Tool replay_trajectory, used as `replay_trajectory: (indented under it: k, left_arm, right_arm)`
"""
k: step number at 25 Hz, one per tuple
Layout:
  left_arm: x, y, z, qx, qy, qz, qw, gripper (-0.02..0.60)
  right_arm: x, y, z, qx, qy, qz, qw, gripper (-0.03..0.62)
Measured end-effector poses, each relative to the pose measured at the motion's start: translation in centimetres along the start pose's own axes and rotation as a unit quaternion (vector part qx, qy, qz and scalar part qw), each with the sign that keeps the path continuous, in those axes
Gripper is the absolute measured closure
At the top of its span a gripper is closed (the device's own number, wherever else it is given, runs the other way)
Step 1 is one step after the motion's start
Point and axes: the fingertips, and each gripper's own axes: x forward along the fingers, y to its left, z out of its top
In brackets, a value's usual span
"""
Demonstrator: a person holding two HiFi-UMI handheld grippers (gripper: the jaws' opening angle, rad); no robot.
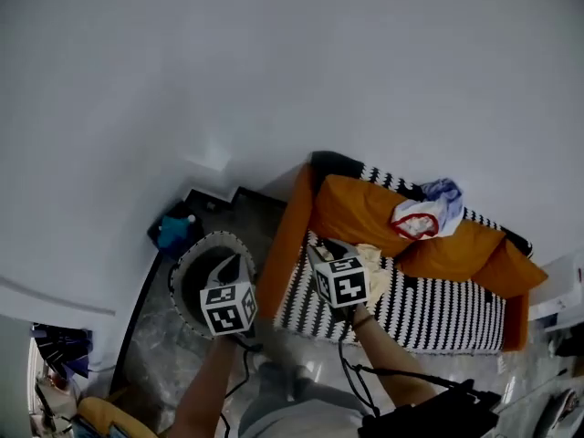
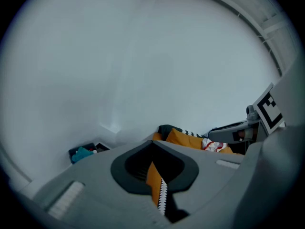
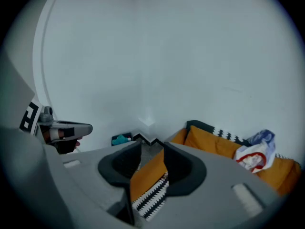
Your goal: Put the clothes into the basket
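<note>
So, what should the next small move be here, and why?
Probably reach the right gripper toward the white-and-red clothes on the orange cushion. Its tongs stand apart with nothing between them, that side is nearer the clothes, and they still lie on the sofa, not in the basket.

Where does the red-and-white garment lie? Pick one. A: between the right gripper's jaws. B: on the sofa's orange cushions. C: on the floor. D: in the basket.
B: the red-and-white garment rests on the orange cushions, well away from the basket.
</note>
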Motion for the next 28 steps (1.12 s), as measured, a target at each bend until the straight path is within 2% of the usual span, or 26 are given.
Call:
replay_trajectory:
  k: [5,12,22,28]
  left_arm:
    - [3.7,-7.9,1.4,0.044,0.010,-0.066,0.9968,0.586]
    - [7.4,-17.8,1.3,0.095,0.029,-0.130,0.9866,0.586]
    - [14.0,-30.0,-1.2,0.108,0.058,-0.140,0.9825,0.586]
    - [19.0,-35.2,-2.4,0.114,0.078,-0.135,0.9811,0.586]
  right_arm:
    - [-4.2,-8.6,-1.6,0.049,-0.009,-0.071,0.996,0.441]
    - [-9.4,-18.4,-4.8,0.114,-0.023,-0.140,0.983,0.441]
    - [-11.1,-32.0,-9.1,0.147,-0.011,-0.153,0.977,0.441]
    - [-10.4,-39.8,-11.5,0.168,0.003,-0.160,0.973,0.441]
